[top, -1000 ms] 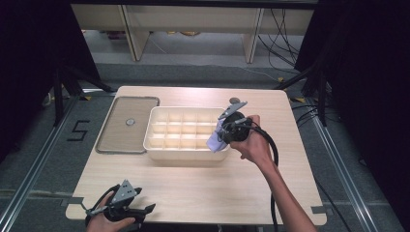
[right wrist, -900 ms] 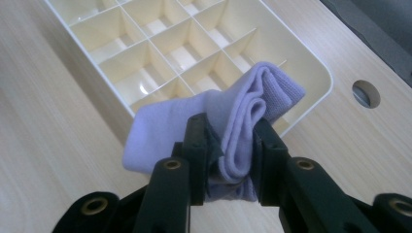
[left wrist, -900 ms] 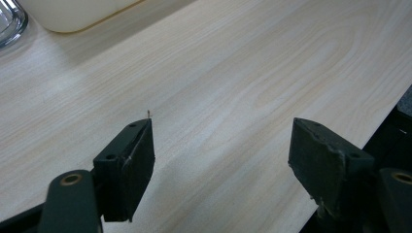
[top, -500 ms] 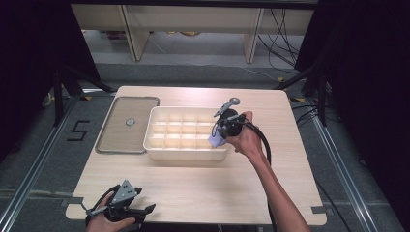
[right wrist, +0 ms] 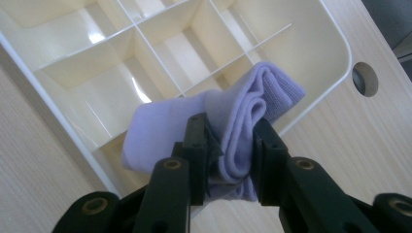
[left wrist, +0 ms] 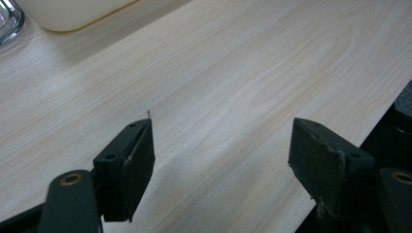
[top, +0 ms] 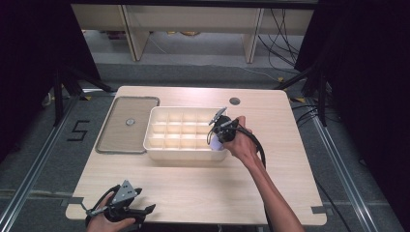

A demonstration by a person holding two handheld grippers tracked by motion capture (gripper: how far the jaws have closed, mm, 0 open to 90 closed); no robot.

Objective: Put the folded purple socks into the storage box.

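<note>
Here the right hand-held gripper [right wrist: 228, 145] pinches folded cloth [right wrist: 233, 121] above the tray's corner rim [right wrist: 340, 53].

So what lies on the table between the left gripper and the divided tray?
Nothing: in the high view the stretch from the left gripper to the cream divided tray is bare wooden tabletop; the left gripper view shows the same.

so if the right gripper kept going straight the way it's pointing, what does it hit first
Probably the divided tray. The right gripper is shut on a folded lilac cloth that hangs over the tray's corner compartments, so the cloth would likely reach a divider or compartment floor first, though the depth is hard to judge.
</note>
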